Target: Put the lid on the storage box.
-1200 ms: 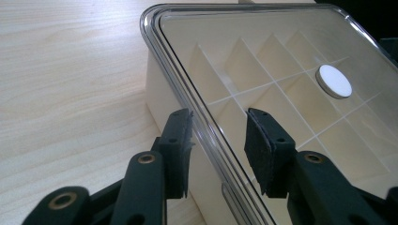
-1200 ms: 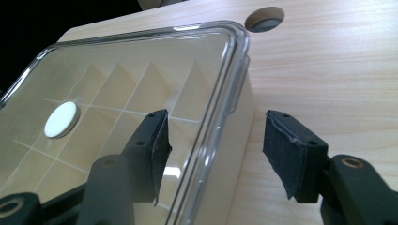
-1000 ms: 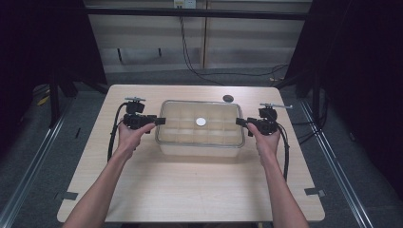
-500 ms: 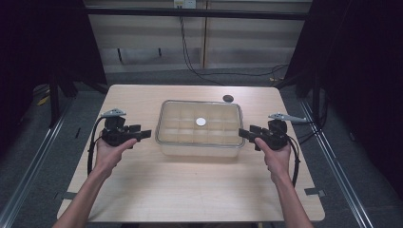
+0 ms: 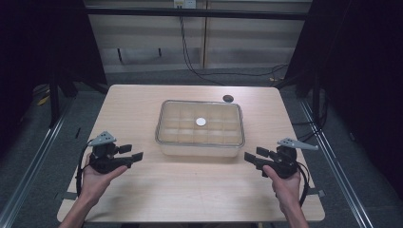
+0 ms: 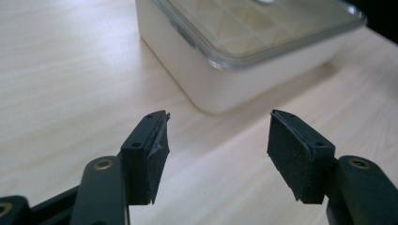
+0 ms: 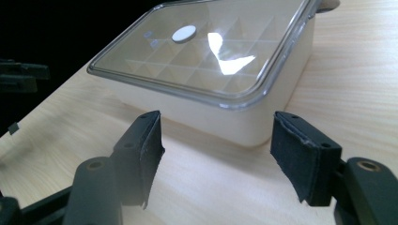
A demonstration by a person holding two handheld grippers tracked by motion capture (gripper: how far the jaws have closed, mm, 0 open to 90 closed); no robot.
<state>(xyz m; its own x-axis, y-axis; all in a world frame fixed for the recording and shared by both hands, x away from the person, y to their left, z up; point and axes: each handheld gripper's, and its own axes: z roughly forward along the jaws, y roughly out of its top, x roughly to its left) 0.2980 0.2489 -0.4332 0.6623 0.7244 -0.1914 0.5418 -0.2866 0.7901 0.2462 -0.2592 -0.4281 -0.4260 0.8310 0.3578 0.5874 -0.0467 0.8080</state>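
A lidded box with a white disc on its clear lid sat mid-table, its compartments' contents hard to make out. The left gripper and right gripper flanked it, jaws wide and empty. A small dark object beyond stayed unclear.

The pale wooden table is evenly lit from above, while the surroundings beyond it are left in deep darkness. A bright glare patch is seen on the clear plastic lid of the white compartmented box, and a soft shadow is cast beside that box. In both gripper views, the near black jaws are slightly blurred.
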